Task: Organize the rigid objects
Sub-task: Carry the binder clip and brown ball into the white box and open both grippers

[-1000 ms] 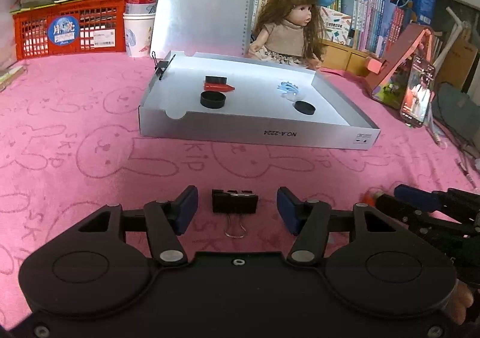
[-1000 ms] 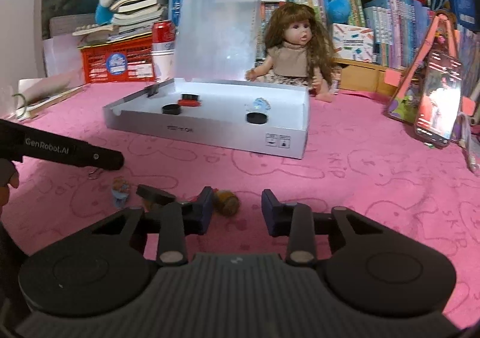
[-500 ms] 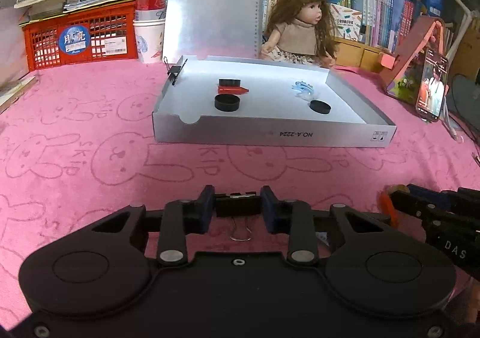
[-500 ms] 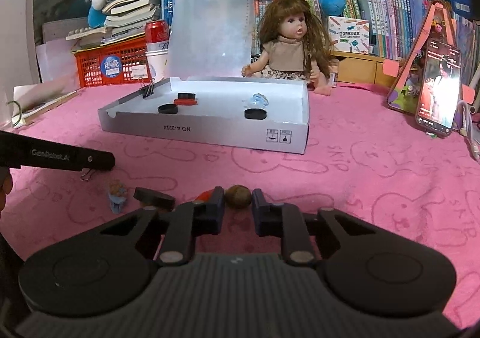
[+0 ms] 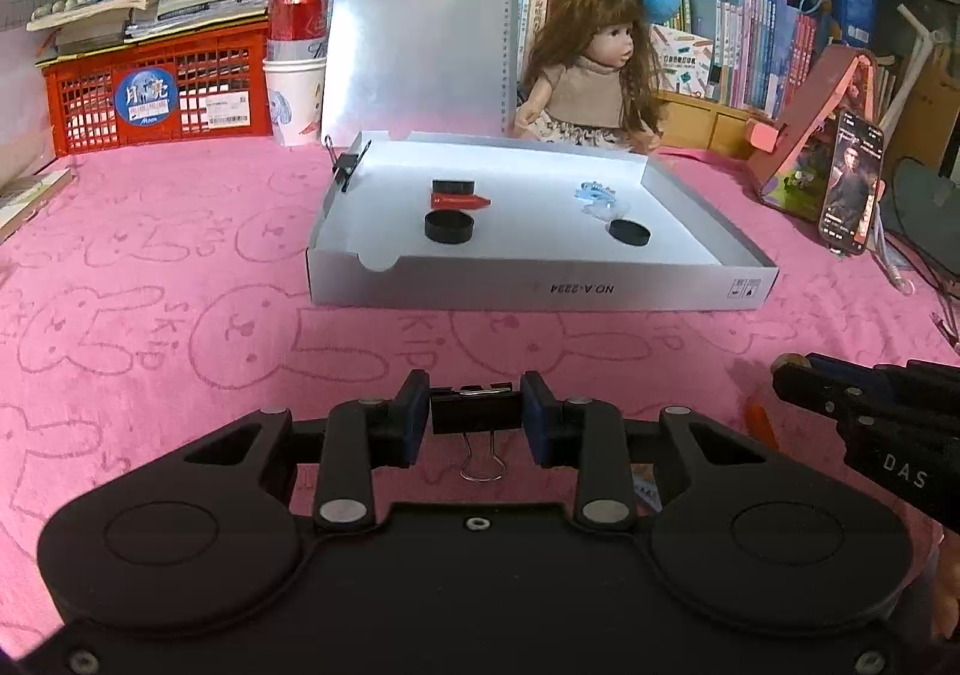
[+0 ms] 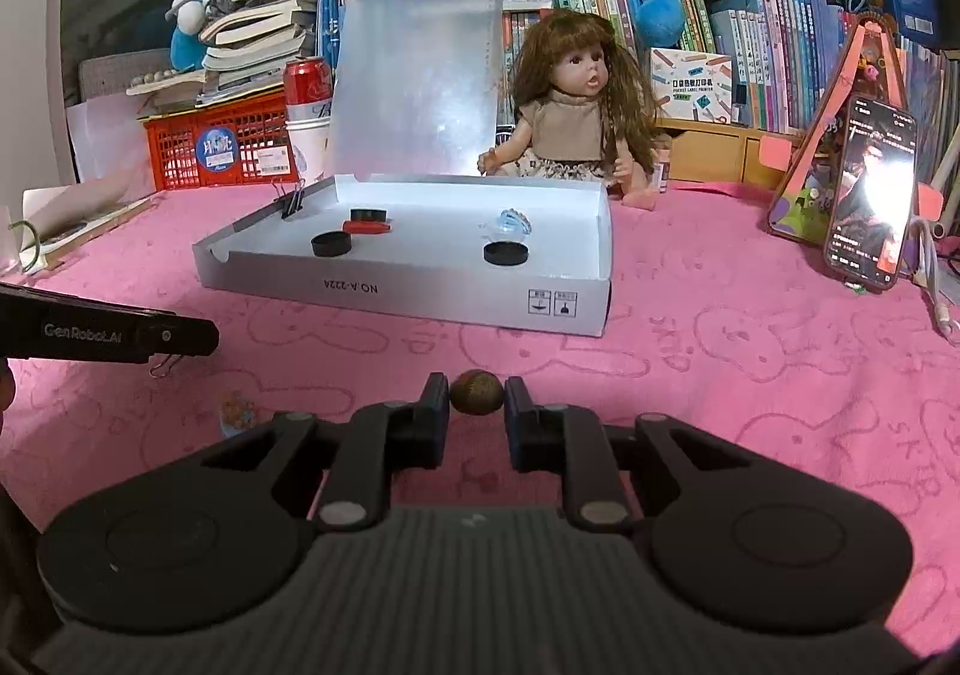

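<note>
While clamped between its pads, binder clip (image 5: 475, 412) in left tool (image 5: 475, 414); nut (image 6: 476, 392) in right tool (image 6: 476, 405).

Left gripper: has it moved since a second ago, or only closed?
Yes. The left gripper has shut on the binder clip and risen: the white box now sits lower in its view, and the shelves behind show more.

Things we see at the back of the table

A doll (image 5: 591, 69) sits at the back edge. A red basket (image 5: 150, 90) is in the back left corner, a phone (image 6: 870, 195) on the right edge.
</note>
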### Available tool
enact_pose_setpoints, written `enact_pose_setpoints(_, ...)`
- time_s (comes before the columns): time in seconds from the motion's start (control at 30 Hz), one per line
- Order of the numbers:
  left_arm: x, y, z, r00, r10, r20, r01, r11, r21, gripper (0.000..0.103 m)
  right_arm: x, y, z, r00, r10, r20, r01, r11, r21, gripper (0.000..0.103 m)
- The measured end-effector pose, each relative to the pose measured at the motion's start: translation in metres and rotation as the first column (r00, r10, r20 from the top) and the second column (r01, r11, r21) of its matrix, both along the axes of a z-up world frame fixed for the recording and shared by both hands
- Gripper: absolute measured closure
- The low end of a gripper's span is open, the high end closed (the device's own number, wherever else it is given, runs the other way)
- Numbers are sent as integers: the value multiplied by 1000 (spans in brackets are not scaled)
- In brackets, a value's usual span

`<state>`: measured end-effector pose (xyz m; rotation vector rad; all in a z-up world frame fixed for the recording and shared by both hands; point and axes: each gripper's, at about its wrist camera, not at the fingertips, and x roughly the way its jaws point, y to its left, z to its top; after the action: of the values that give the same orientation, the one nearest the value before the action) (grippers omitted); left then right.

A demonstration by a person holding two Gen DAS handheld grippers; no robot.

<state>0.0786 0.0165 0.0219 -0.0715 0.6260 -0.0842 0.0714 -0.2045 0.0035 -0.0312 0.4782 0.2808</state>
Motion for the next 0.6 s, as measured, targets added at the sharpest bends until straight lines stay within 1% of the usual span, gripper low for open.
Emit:
enact_pose_setpoints(0.47,13,-2,24,999,-11,48,12,1000,-12,72,17,-6,17,999,-30,11,30,998,51,79)
enact_pose_setpoints(0.6,21,-1,30,999,-16,49,17,999,-31,72,25,-5,23,999,-32,20,31,998,60,79)
